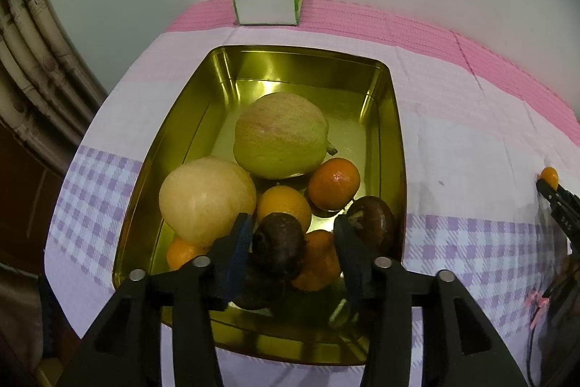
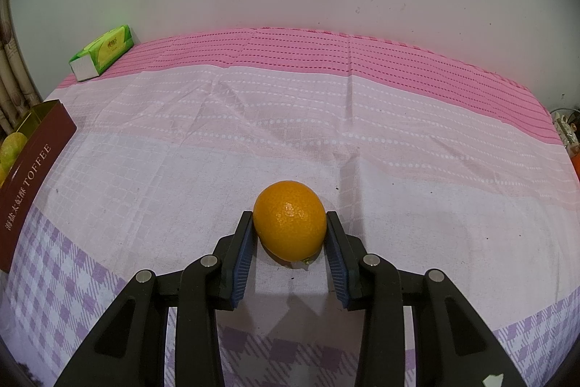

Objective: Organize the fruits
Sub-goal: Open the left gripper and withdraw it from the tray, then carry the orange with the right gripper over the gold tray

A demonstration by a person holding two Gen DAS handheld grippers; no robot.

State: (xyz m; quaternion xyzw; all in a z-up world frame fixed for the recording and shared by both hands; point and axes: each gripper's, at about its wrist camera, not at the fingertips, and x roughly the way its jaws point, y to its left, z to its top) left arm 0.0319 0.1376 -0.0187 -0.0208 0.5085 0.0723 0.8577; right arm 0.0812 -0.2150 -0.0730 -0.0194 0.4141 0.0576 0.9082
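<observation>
The right tool [image 2: 290, 234] straddles an orange [image 2: 290, 223] on the cloth [image 2: 398, 151], its pads barely apart from it. The left tool [image 1: 291, 234] hangs spread above fruit in the tin [image 1: 395, 140].

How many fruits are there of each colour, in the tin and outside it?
Orange: 5, four in the gold tin, one orange on the cloth
Dark brown: 2
Greenish apple: 1
Pale yellow: 1
Total: 9

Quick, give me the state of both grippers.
Left gripper: open above the gold tin, holding nothing.
Right gripper: fingers around the orange on the tablecloth; whether it is gripped cannot be told.
</observation>
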